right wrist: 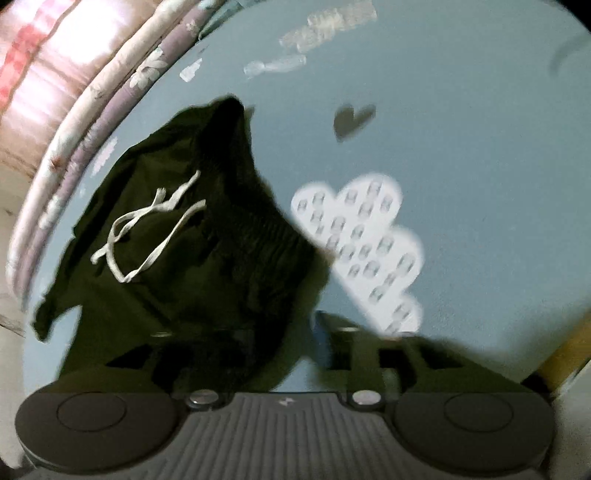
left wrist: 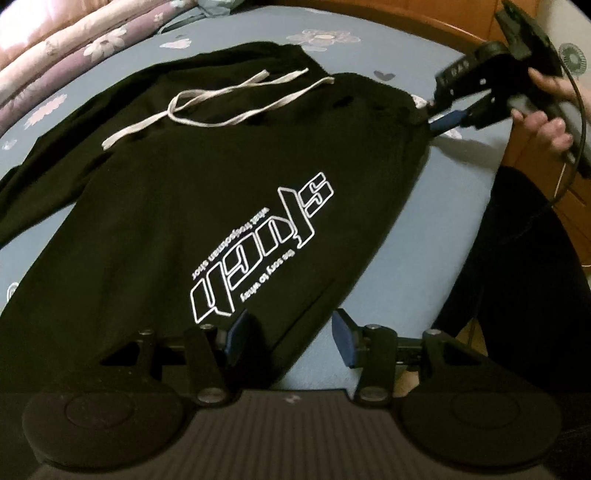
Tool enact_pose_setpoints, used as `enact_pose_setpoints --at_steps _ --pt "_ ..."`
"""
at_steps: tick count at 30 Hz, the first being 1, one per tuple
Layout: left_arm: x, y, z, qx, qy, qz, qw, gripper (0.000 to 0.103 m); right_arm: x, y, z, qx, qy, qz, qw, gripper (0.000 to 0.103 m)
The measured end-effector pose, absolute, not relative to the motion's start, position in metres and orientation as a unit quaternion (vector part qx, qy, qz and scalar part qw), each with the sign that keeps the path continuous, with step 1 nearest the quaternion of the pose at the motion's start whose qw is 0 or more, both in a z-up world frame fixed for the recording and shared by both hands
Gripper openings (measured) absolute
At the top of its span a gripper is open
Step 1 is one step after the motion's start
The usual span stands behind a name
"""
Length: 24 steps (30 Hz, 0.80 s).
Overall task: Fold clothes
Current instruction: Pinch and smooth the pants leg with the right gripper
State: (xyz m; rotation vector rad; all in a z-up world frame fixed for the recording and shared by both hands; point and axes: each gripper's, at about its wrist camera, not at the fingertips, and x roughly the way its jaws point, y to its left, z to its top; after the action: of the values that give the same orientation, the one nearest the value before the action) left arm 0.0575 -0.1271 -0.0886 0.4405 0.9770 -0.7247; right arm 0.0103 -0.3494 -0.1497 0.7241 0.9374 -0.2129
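A black pair of shorts (left wrist: 192,192) with a white drawstring (left wrist: 207,107) and a white outlined logo lies flat on the blue bedsheet (left wrist: 424,229). My left gripper (left wrist: 291,334) is open low over the near hem. Its left finger rests over the cloth, its right finger over the sheet, and the hem's edge lies between them. A hand (left wrist: 546,110) holds my right gripper (left wrist: 439,107) at the waistband's far right corner. In the blurred right wrist view the shorts (right wrist: 177,258) fill the left half. There my right gripper (right wrist: 251,339) stands open, with black cloth between the fingers and sheet showing beside the right one.
Folded floral quilts (left wrist: 55,48) are stacked along the far left of the bed. A wooden bed frame (left wrist: 424,18) runs behind the sheet. A person's dark-clad leg (left wrist: 517,266) stands at the right edge. A white heart print (right wrist: 369,240) marks the sheet right of the shorts.
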Motion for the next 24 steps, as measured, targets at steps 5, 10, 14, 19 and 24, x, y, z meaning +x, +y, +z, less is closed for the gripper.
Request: enact_pose_setpoints --at_steps 5,10,14,19,24 --pt "0.066 -0.140 -0.095 0.218 0.459 -0.344 0.790 0.048 0.047 -0.369 -0.117 0.257 0.400 -0.094 0.875 0.059" --pt "0.075 -0.147 -0.101 0.215 0.468 -0.350 0.782 0.048 0.129 -0.398 -0.120 0.246 0.377 -0.033 0.893 0.071" --pt "0.082 -0.140 -0.100 0.177 0.483 -0.346 0.785 0.049 0.196 -0.419 -0.146 0.257 0.396 -0.019 0.881 0.073" --pt "0.082 -0.141 -0.100 0.175 0.487 -0.342 0.784 0.051 0.232 -0.421 -0.171 0.295 0.402 0.030 0.866 0.054" --pt "0.085 -0.141 -0.099 0.171 0.494 -0.345 0.780 0.053 0.236 -0.406 -0.153 0.210 0.380 -0.002 0.901 0.019"
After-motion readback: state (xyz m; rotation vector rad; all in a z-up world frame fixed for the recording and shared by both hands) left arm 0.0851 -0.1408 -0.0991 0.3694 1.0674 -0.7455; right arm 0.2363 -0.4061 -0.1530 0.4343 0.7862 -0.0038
